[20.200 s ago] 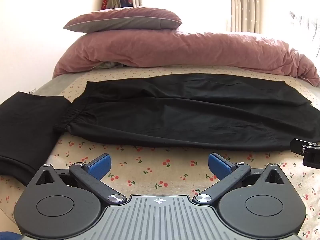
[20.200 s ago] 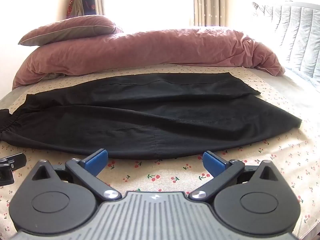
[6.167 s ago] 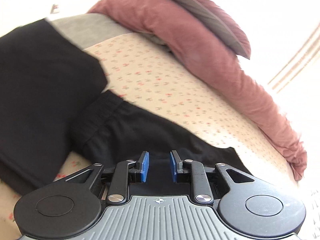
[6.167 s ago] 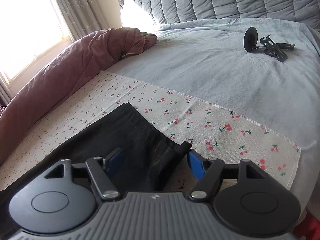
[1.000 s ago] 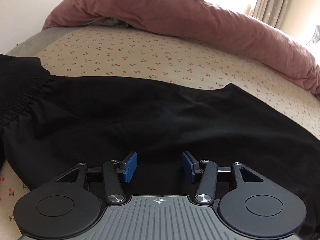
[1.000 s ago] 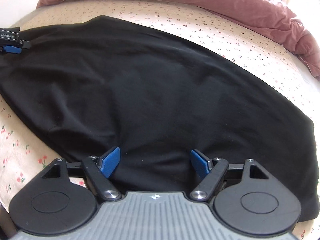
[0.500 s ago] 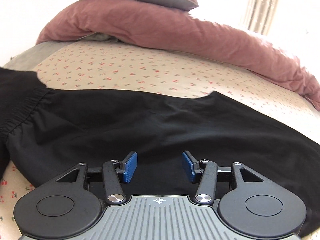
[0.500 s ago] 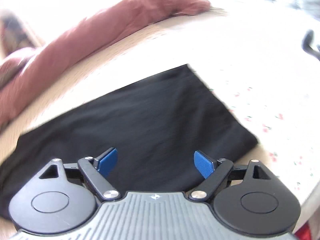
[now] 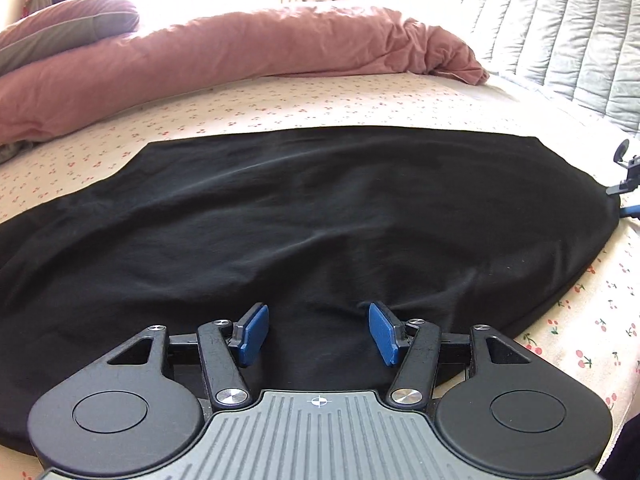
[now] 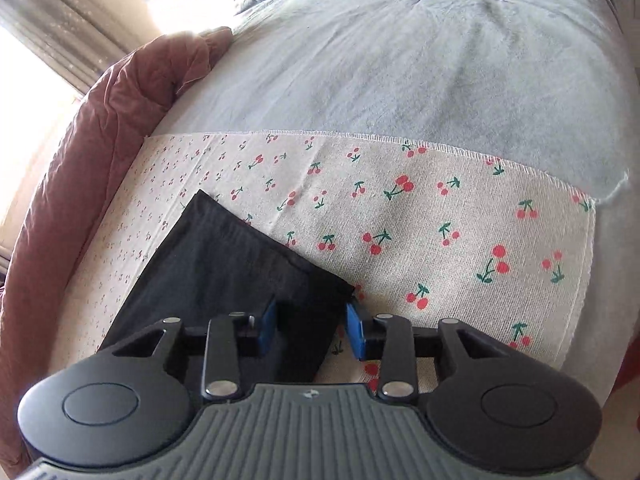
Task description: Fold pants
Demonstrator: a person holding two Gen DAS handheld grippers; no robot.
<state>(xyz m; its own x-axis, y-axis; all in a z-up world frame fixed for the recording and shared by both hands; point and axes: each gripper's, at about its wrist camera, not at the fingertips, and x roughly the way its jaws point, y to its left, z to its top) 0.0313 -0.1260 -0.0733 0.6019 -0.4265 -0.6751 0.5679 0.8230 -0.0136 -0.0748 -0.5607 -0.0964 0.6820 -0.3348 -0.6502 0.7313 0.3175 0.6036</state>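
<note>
Pants (image 9: 320,208) on cherry cloth (image 9: 304,100), duvet (image 9: 224,52) behind

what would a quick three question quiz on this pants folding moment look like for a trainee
1. True or false: the left gripper is clamped on the black pants.
2. Which part of the pants lies between the right gripper pads: A the elastic waistband, B the corner of the leg hem, C nothing?
3. Fill in: the pants lie on a cloth printed with ____.

Key
1. False: its pads stand apart over flat fabric.
2. B; the jaws have just been closing, with a gap still visible.
3. Cherries.
</note>
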